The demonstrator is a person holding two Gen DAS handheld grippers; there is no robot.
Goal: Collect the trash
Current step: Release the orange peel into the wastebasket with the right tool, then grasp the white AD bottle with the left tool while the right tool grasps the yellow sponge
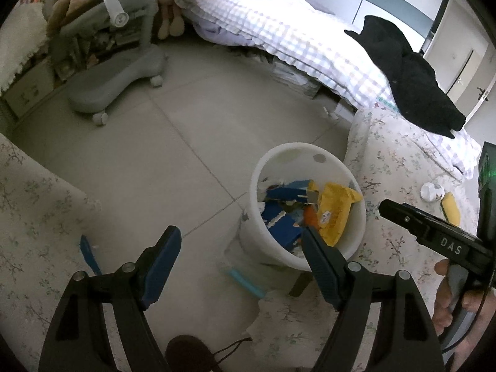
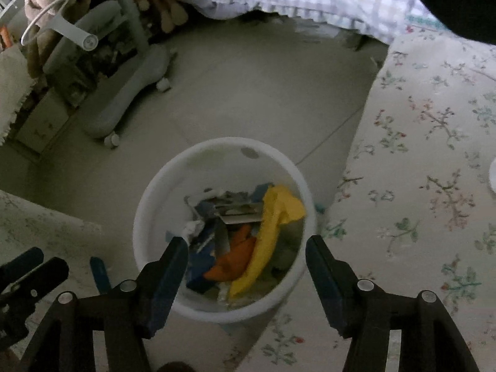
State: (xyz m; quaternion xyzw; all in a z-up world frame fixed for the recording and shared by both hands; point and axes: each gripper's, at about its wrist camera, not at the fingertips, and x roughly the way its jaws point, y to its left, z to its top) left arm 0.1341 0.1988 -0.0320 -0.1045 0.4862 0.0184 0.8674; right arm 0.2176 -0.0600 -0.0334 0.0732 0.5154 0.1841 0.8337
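Note:
A white round bin (image 1: 356, 232) stands on the tiled floor between two floral-covered surfaces; it also shows in the right wrist view (image 2: 148, 210). It holds trash: a yellow wrapper (image 2: 276, 223), an orange piece (image 2: 238, 257), blue packets (image 1: 285, 226) and silver foil (image 2: 238, 212). My left gripper (image 1: 241, 235) is open and empty, above the floor just left of the bin. My right gripper (image 2: 246, 245) is open and empty, directly above the bin. A yellow item (image 1: 451, 207) and a white small object (image 1: 431, 190) lie on the floral cover at right.
A blue strip (image 1: 88, 254) lies on the left floral cover and a light-blue strip (image 1: 246, 282) on the floor by the bin. A grey wheeled chair (image 1: 117, 71) stands far left. A bed with checked quilt (image 1: 294, 40) and black garment (image 1: 409, 74) is behind.

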